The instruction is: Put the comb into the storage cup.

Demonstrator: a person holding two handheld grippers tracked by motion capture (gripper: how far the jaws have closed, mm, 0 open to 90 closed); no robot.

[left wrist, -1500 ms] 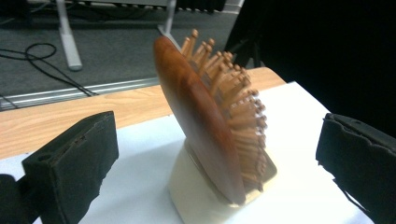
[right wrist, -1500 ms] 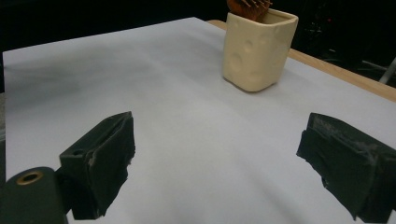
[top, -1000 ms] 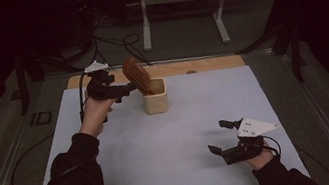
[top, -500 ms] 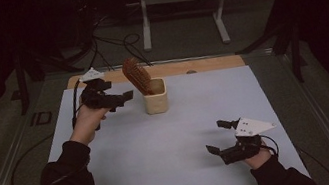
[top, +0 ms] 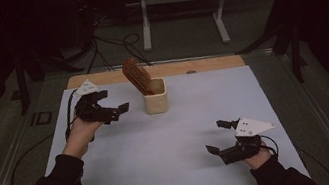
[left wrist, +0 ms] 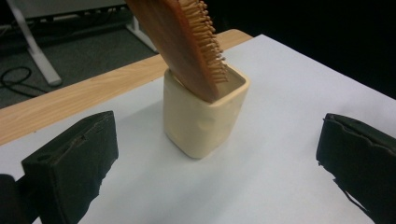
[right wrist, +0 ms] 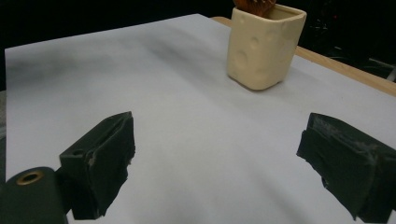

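High view: wooden hairbrush [top: 136, 75] is seen leaning in cream cup [top: 155, 97]. Left claw [top: 113, 107], released, is held just left of cup; right claw [top: 219, 136], released, well apart, nearer person.

A flat table with a pale white-grey top [top: 161, 144] carries the scene; along its far edge runs a light wooden strip [top: 208, 63]. Directly on the white surface, near that far edge, stands a cream, square-sided ceramic cup [top: 155, 96], upright and dimpled on its walls. A brown wooden hairbrush [top: 137, 76] leans tilted inside the cup, bristles up.
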